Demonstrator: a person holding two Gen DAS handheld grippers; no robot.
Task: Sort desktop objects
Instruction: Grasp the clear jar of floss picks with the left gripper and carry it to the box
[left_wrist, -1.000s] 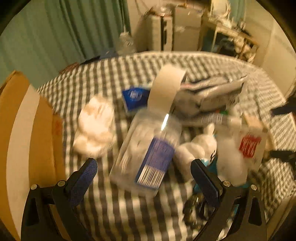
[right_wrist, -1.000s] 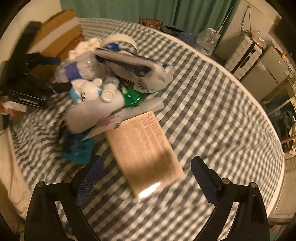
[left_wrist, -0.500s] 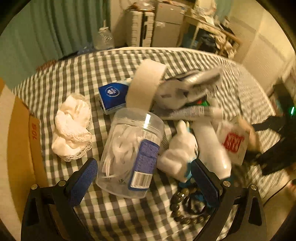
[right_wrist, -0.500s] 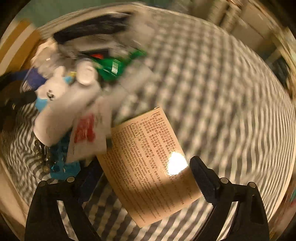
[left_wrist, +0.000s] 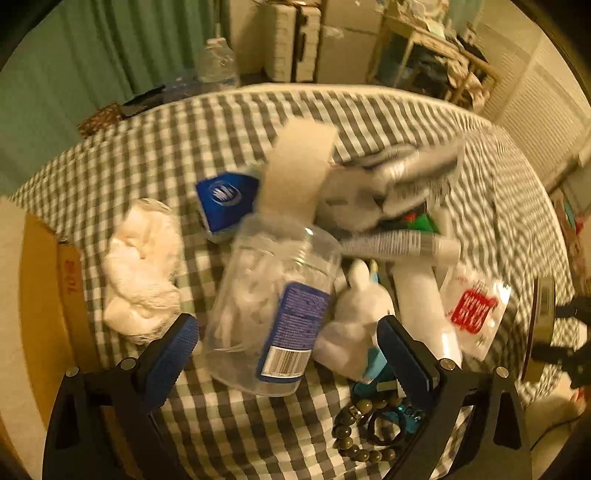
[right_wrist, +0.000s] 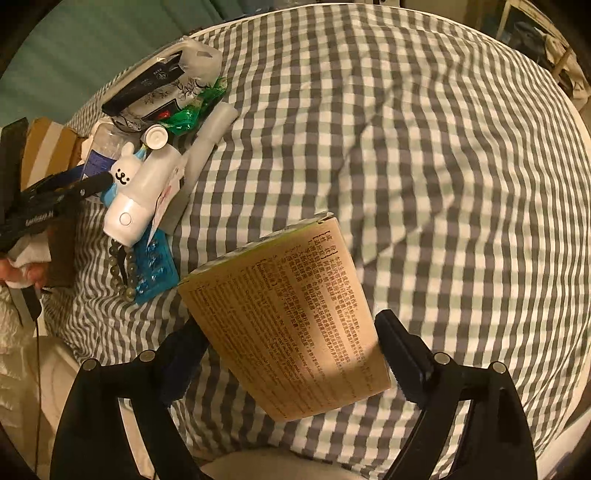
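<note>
A pile of objects lies on the checked cloth (left_wrist: 162, 155). In the left wrist view my left gripper (left_wrist: 288, 343) is open around a clear plastic jar (left_wrist: 273, 306) with a blue label, lying on its side; the pads are apart from it. Beside the jar are a white bunny figure (left_wrist: 358, 314), a white bottle (left_wrist: 421, 306), a tape roll (left_wrist: 295, 170) and a blue packet (left_wrist: 227, 197). In the right wrist view my right gripper (right_wrist: 291, 354) has its fingers on both sides of a tan cardboard box (right_wrist: 291, 317) with printed text, lifted and tilted above the cloth.
A white crumpled cloth (left_wrist: 142, 266) lies left of the jar, next to a brown cardboard box (left_wrist: 40, 295) at the table's left edge. A bead bracelet (left_wrist: 354, 428) and a blue blister pack (right_wrist: 155, 266) lie near the front. Wide bare checked cloth (right_wrist: 424, 147) spreads right of the pile.
My right gripper has closed in on the tan box and lifted it off the cloth, turning right. My left gripper has stayed open over the clear jar, shifting slightly.
</note>
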